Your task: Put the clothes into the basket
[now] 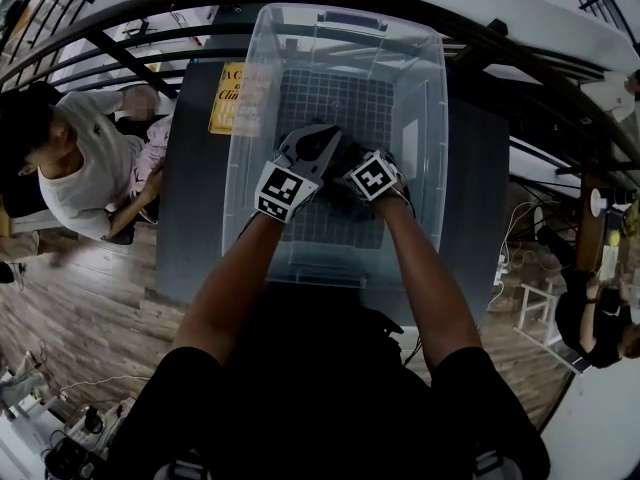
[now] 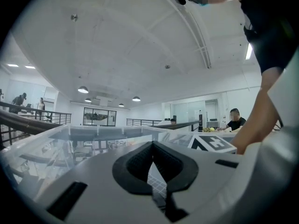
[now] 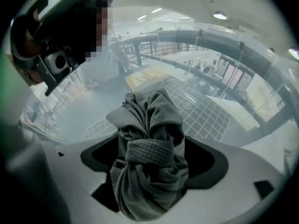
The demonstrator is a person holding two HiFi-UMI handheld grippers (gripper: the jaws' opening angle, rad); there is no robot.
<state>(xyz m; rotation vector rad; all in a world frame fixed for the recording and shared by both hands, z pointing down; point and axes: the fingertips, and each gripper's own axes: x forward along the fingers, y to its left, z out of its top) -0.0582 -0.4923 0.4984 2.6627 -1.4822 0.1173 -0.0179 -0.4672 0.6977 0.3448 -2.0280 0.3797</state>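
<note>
A clear plastic bin (image 1: 425, 118) with a grid-patterned floor stands on a dark table. Both grippers reach down inside it, side by side. In the right gripper view a knotted grey cloth (image 3: 149, 143) sits between the jaws of my right gripper (image 3: 153, 157), above the bin's floor (image 3: 201, 111). The jaws stand wide, and dark gaps show between the pads and the cloth. In the head view the cloth (image 1: 340, 200) is a dark bundle under the right gripper (image 1: 352, 173). My left gripper (image 1: 318, 140) is just left of it. Its tips (image 2: 152, 146) meet, with nothing between them.
The bin stands on a dark table (image 1: 190, 218) with a yellow sign (image 1: 232, 98) lying beside it. A person in white (image 1: 90, 158) sits at the left, beyond a black railing (image 1: 120, 18). Wooden floor lies below, with cables and a white stool (image 1: 535, 303) at the right.
</note>
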